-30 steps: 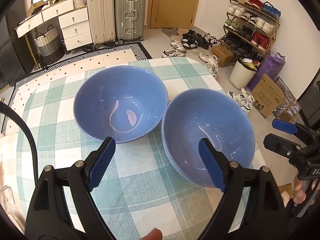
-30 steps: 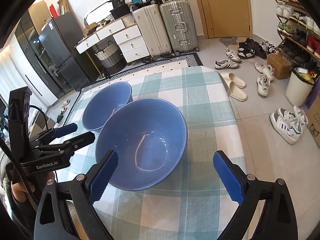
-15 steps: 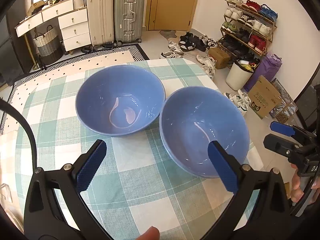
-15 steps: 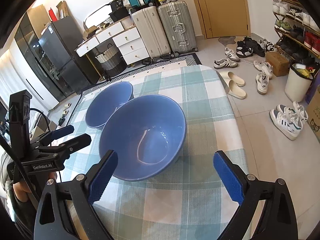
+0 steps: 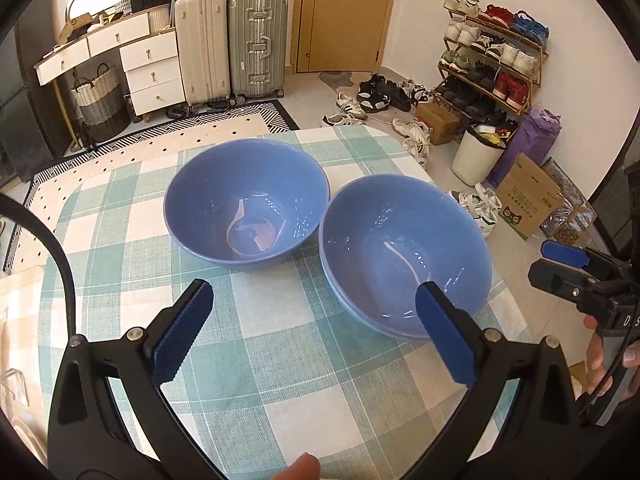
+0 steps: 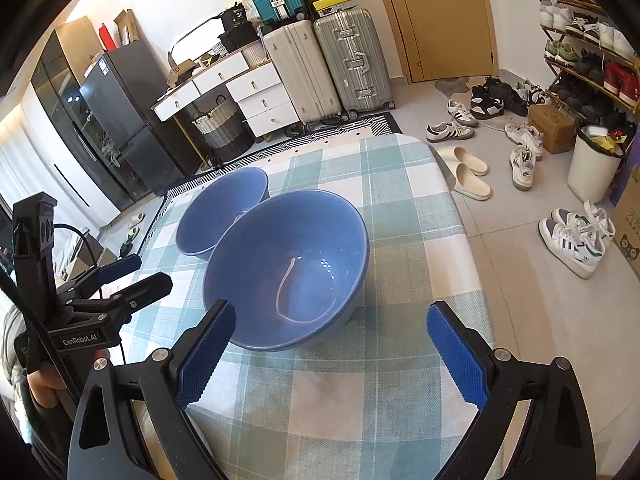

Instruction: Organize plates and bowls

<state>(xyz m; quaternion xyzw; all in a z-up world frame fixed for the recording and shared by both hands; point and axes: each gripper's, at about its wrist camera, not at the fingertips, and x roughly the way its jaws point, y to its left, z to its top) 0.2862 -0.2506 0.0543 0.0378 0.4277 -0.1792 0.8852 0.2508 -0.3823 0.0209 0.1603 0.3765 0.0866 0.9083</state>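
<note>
Two empty blue bowls stand side by side and touching on the green-checked tablecloth (image 5: 280,360). In the left wrist view the far bowl (image 5: 248,210) is at centre left and the near bowl (image 5: 404,256) is at right. My left gripper (image 5: 316,332) is open and empty, held back above the cloth in front of both bowls. My right gripper (image 6: 332,352) is open and empty, just in front of the near bowl (image 6: 288,268); the far bowl (image 6: 222,210) shows behind it. Each gripper also shows in the other's view, the right (image 5: 576,268) and the left (image 6: 120,280).
The table's right edge (image 6: 460,220) drops to a tiled floor with scattered shoes (image 6: 576,236), a white bin (image 5: 478,156) and a shoe rack (image 5: 496,64). Suitcases (image 5: 232,48) and a drawer unit (image 5: 152,72) stand beyond the table's far edge.
My left gripper has opened wider and drawn back from the bowls. My right gripper has also pulled back a little. The bowls have not moved.
</note>
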